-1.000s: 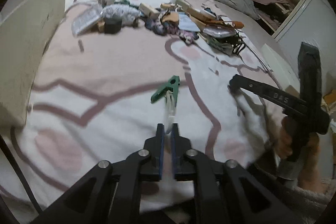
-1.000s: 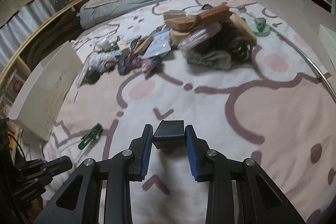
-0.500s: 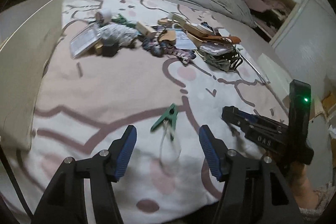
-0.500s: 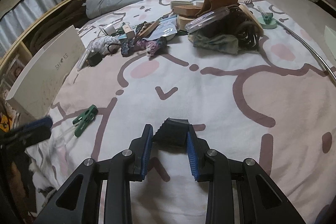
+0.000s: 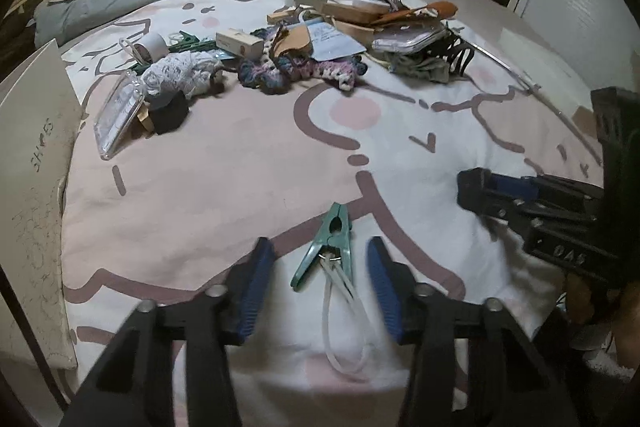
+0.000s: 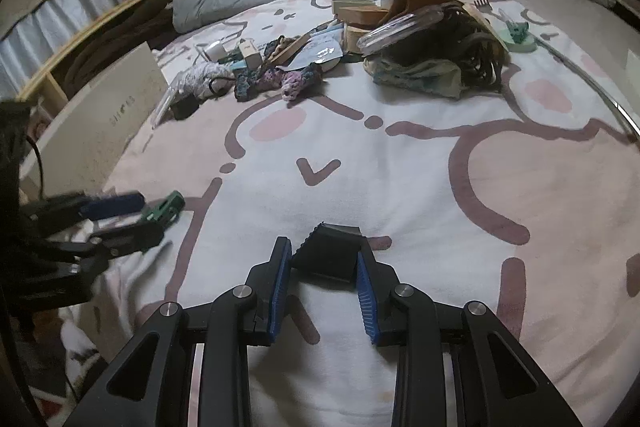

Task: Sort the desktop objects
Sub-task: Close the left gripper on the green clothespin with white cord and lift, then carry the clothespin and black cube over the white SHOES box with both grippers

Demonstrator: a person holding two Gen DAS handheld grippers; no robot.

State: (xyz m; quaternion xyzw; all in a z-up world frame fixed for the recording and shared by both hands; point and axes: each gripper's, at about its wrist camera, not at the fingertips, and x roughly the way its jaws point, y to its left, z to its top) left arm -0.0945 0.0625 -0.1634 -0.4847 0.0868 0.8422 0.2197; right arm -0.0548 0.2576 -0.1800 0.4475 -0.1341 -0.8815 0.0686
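- Clothespin (image 5: 330, 247) first: the green peg lies flat on the bed sheet (image 5: 208, 187) at the lower middle of the left wrist view, between the blue pads of your left hand-held gripper (image 5: 320, 281), which touch neither side. Those jaws have just been closing with the peg between them, so right now it is released, not gripped.
- If you close from here, the pads may catch only the splayed handle end, and the peg could pivot or squirt out forward.
- The white loop (image 5: 344, 323) tied to the peg trails back under the gripper. It could snag on a pad or drag the peg askew when you lift.
- The sheet is soft and wrinkled, so pressing down may pinch fabric along with the peg.
- Your right hand-held gripper (image 6: 322, 267) is clenched on a black block (image 6: 328, 255), low in the right wrist view. The block sits tilted between the pads with one corner forward, so a jolt could twist it loose.
- Both grippers work close together at the lower left of the right wrist view. You risk knocking one with the other.
- The pile (image 5: 320, 47) at the upper middle is still unsorted.
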